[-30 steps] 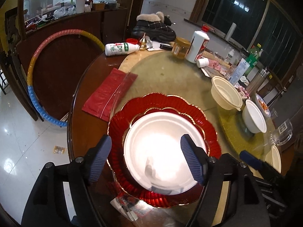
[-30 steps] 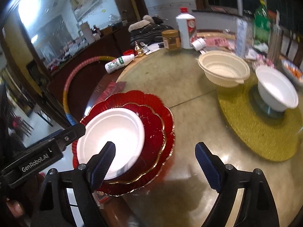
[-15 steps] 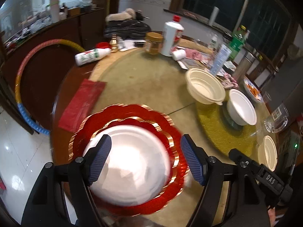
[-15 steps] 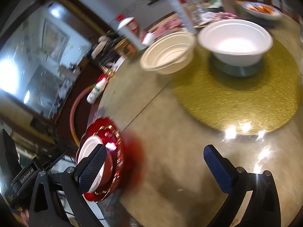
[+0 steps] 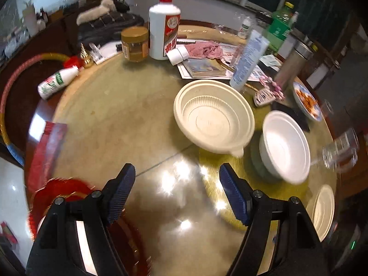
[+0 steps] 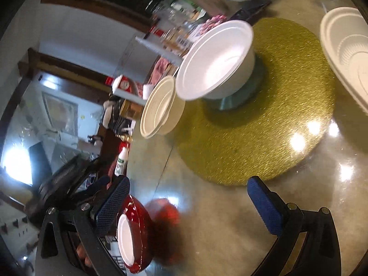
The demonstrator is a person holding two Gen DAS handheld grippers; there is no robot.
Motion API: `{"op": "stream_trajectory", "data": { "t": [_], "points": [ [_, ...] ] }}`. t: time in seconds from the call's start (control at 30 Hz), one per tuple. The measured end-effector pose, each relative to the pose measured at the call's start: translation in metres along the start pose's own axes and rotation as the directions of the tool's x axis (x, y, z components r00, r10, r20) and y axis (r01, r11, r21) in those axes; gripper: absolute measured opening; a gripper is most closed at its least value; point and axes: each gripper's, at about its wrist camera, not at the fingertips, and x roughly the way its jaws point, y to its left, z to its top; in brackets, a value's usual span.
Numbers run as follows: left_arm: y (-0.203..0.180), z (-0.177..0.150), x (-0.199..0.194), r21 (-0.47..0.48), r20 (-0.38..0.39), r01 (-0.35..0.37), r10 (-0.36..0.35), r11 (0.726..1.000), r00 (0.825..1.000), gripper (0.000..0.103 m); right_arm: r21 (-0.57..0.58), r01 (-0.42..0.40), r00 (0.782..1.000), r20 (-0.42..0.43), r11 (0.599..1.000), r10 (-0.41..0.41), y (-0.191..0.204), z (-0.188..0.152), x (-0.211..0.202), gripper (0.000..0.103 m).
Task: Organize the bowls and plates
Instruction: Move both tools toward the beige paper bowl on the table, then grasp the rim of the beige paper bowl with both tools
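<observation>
Bowls come next, judging by where both grippers point, so the advice runs from the biggest thing down. Table (image 5: 110, 115): its glass top is glossy and crowded at the far side with bottles, so any approach is best kept low and from the near edge. Gold mat (image 6: 276, 115): it lies at the middle, and the white bowl (image 6: 214, 62) stands on it, raised on a small base, so it may tip if pushed sideways; take it by the rim. Cream bowl (image 5: 214, 115) sits just beside the white one, its rim overlapping the mat edge. A third cream dish (image 6: 345, 50) lies at the mat's right. Red plates (image 6: 140, 230), stacked with a white plate on top, wait at the near left edge. Left gripper (image 5: 177, 193) is partly spread and holds nothing; right gripper (image 6: 188, 207) gapes fully wide, also holding nothing.
</observation>
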Motion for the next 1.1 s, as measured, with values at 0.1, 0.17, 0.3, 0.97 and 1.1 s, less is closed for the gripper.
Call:
{"op": "stream_trajectory", "data": {
  "t": [0.1,0.17,0.3,0.97,1.1],
  "points": [
    [0.002,0.016,0.026,-0.071,-0.044,0.028,-0.031,0.997,0.999,0.075,-0.007,-0.008,1.0,-0.003,1.0,0.008,-0.001,0.002,-0.001,0.103],
    [0.005,0.026,0.044,-0.115,-0.067,0.029,-0.037,0.993,0.997,0.075,-0.018,-0.014,1.0,0.0,1.0,0.014,0.002,0.002,0.0,0.103],
    [0.013,0.036,0.066,-0.198,-0.087,0.041,-0.06,0.979,0.994,0.075,-0.03,-0.011,1.0,0.006,1.0,0.011,0.006,0.0,0.0,0.103],
    [0.006,0.05,0.113,-0.195,-0.147,0.052,-0.082,0.979,0.986,0.028,-0.088,0.09,0.996,0.023,0.992,-0.088,0.019,0.009,0.015,0.093],
    [0.0,0.048,0.115,-0.154,-0.163,0.037,-0.062,0.987,0.985,0.018,-0.112,0.104,0.995,0.024,0.988,-0.102,0.035,0.029,0.035,0.089]
  ]
}}
